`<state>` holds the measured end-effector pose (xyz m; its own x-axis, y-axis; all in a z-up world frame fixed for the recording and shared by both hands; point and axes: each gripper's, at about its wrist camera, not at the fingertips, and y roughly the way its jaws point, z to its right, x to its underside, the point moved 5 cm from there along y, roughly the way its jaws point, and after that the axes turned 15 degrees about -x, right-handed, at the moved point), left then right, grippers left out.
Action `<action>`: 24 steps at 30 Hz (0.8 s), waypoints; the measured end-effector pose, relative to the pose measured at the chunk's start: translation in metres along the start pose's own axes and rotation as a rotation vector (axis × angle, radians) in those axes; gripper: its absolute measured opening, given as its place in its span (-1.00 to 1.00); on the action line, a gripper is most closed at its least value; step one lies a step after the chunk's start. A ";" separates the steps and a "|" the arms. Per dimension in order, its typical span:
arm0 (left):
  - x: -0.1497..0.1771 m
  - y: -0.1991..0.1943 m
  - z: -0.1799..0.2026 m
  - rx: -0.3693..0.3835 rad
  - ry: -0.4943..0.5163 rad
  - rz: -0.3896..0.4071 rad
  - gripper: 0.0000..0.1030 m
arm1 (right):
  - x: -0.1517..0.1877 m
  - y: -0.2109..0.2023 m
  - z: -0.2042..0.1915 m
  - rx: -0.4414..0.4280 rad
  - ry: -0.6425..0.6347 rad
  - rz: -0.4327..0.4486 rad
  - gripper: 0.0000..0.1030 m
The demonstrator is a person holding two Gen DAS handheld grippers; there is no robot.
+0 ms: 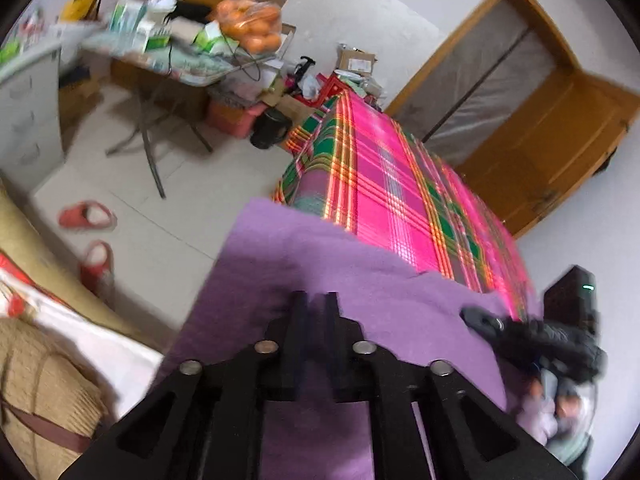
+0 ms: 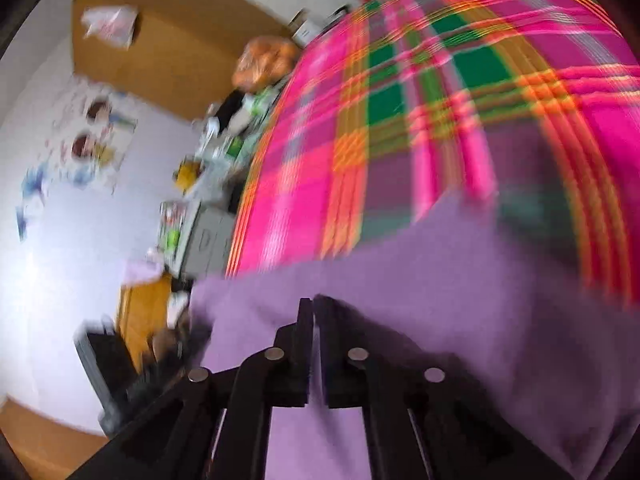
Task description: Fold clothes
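A purple garment [image 1: 320, 264] hangs stretched in front of the left wrist camera, above the bed with the pink, green and orange plaid sheet [image 1: 396, 184]. My left gripper [image 1: 316, 300] is shut on the purple cloth, its fingers nearly together with fabric between them. My right gripper [image 1: 480, 320] shows at the right in the same view, gripping the garment's far edge. In the blurred right wrist view, the purple garment [image 2: 440, 280] spreads over the plaid sheet [image 2: 400, 120], and my right gripper [image 2: 314, 304] is shut on it.
A cluttered folding table [image 1: 168, 60] with a bag of oranges [image 1: 252, 24] stands across the tiled floor. Red slippers [image 1: 86, 216] lie on the floor at left. A wooden door [image 1: 552, 148] is beyond the bed. A straw hat [image 1: 44, 380] sits at lower left.
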<state>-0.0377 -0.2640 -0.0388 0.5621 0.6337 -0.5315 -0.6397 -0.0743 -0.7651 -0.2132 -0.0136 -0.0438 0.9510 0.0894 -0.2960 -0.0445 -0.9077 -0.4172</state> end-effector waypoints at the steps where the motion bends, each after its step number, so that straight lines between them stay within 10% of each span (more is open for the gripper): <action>1: 0.002 -0.006 -0.004 0.004 0.001 0.010 -0.88 | -0.007 -0.013 0.007 0.007 0.031 0.049 -0.98; 5: 0.020 -0.026 -0.007 0.007 0.045 0.067 -0.87 | 0.009 -0.048 -0.007 -0.013 -0.007 0.096 -0.85; 11: 0.039 -0.035 -0.012 -0.005 0.084 0.075 -0.84 | 0.073 -0.030 -0.023 -0.013 -0.120 -0.074 -0.82; 17: 0.047 -0.046 -0.035 -0.007 0.042 0.083 -0.84 | 0.070 -0.065 0.000 0.083 -0.051 0.067 -0.85; 24: 0.063 -0.059 -0.022 -0.070 0.105 0.147 -0.84 | 0.158 -0.053 -0.046 0.023 -0.244 -0.074 -0.81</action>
<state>0.0472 -0.2368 -0.0353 0.5190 0.5288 -0.6716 -0.6829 -0.2161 -0.6978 -0.0468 0.0295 -0.0286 0.8501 0.2539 -0.4615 0.0127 -0.8858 -0.4638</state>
